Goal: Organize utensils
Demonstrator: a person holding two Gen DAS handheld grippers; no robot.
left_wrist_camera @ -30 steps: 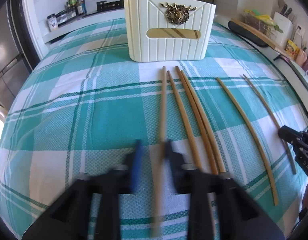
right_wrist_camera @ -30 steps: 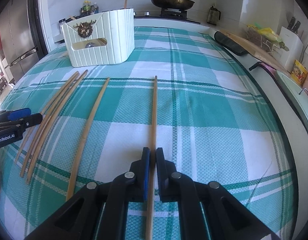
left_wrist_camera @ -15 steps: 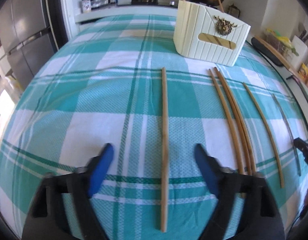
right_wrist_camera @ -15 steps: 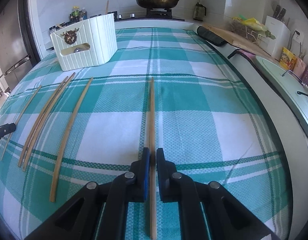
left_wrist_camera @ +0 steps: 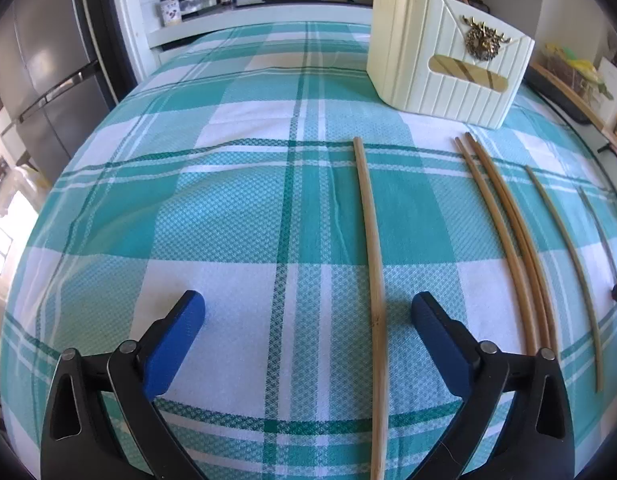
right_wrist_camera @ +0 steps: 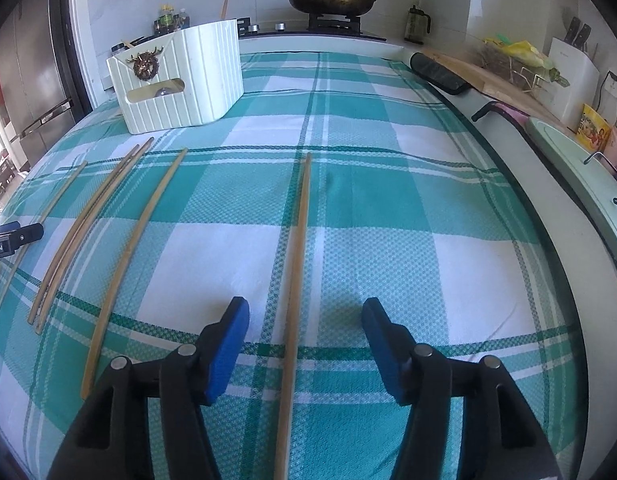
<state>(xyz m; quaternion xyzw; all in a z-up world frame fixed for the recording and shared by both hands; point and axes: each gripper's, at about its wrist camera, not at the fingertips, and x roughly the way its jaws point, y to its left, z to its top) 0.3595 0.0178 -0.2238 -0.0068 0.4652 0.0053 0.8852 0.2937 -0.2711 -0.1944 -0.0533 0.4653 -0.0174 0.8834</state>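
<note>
Left wrist: open cloth (left_wrist_camera: pixel 212 216) left of chopstick (left_wrist_camera: pixel 372 248).

Teal/white plaid cloth (left_wrist_camera: pixel 228 208), tan chopsticks (left_wrist_camera: pixel 370 240), cream holder (left_wrist_camera: pixel 448 72) w/ gold emblem, blue fingers (right_wrist_camera: pixel 228 344).

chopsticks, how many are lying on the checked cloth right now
5 on the cloth: one between the left gripper's open fingers, a touching pair to its right, a single beyond, and one between the right gripper's fingers. More may sit hidden in the cream holder.

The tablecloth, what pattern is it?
Teal-and-white checks; the tablecloth shows best in the right wrist view.
</note>
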